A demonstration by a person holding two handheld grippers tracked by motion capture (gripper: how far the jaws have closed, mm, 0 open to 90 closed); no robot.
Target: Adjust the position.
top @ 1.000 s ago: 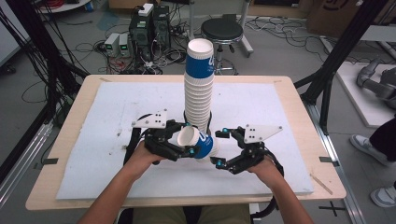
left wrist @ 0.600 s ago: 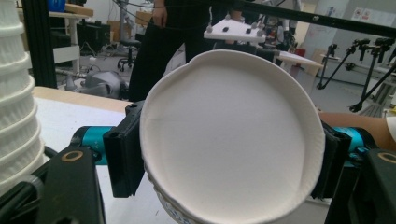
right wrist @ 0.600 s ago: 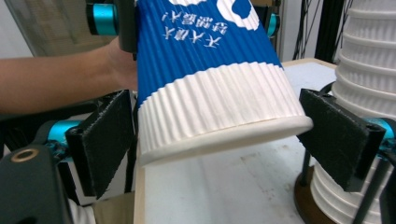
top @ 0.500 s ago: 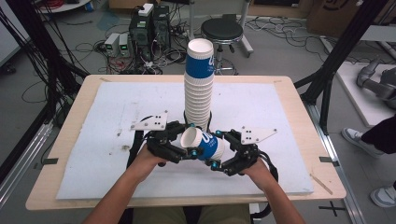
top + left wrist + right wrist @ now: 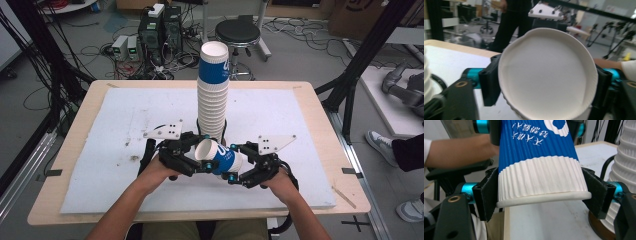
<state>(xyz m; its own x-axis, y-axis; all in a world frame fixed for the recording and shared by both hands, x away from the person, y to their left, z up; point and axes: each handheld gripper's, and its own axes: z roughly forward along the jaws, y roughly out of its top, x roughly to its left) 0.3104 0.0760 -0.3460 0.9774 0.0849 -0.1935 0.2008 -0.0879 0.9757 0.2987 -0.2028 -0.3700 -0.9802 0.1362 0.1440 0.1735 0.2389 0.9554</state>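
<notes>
We hold our left tool [image 5: 200, 159] and our right tool [image 5: 239, 170] close together, both forearms coming in low. The left jaws have just been opening and stand apart; the right jaws have just been closing and now press inward.

A pale wooden surface [image 5: 320, 100] carries a white mat [image 5: 130, 125] that covers most of its top. A tall stack of paper cups [image 5: 212, 100] stands upright on the mat. Left of the stack and nearer the person, the mat shows dark smudges [image 5: 134, 158].
</notes>
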